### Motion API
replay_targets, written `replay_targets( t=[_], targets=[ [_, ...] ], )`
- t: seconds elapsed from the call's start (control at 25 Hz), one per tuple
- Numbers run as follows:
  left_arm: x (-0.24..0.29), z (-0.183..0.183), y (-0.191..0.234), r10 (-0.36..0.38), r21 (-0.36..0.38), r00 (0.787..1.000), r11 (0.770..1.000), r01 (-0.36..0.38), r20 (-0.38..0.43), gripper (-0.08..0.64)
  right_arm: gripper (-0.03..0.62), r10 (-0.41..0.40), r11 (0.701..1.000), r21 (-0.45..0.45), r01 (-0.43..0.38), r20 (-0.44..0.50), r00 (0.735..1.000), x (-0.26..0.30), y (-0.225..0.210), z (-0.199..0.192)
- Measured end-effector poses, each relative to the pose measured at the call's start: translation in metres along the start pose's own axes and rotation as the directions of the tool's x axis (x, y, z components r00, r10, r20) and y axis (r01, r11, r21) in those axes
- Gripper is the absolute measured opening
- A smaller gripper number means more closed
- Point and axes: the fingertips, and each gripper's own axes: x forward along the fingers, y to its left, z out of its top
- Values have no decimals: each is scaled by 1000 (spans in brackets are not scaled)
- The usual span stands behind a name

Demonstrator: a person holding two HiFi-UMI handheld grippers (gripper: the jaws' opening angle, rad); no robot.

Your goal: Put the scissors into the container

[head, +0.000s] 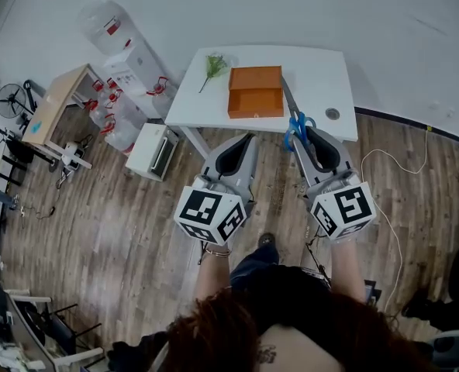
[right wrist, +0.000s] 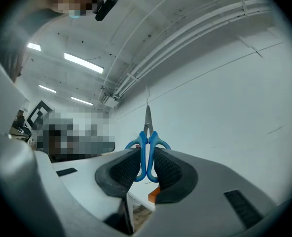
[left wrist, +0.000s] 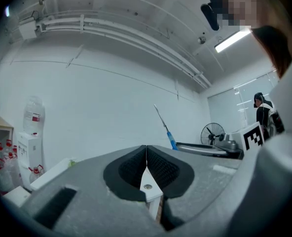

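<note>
Blue scissors [right wrist: 147, 149] clamped in right hand-held gripper [right wrist: 147, 168] over table [head: 319, 72] edge (left one [left wrist: 146, 157] clenched).

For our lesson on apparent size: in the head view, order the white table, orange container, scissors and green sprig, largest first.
1. white table
2. orange container
3. scissors
4. green sprig
The last two are unsure, since the scissors are held up nearer the camera.
</note>
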Motion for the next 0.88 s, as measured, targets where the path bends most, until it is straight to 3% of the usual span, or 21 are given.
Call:
replay_targets(
  t=[0.36,0.88],
  targets=[
    [32,5,85,-10,-4,1000,1000,10,-3,17,80,-40,999,-19,40,-26,999,93,-12,-14],
    [46,-3,125,-27,-22,1000,999,27,9,17,81,-110,993,-51,108,-47,993,128,-26,-32]
  ],
)
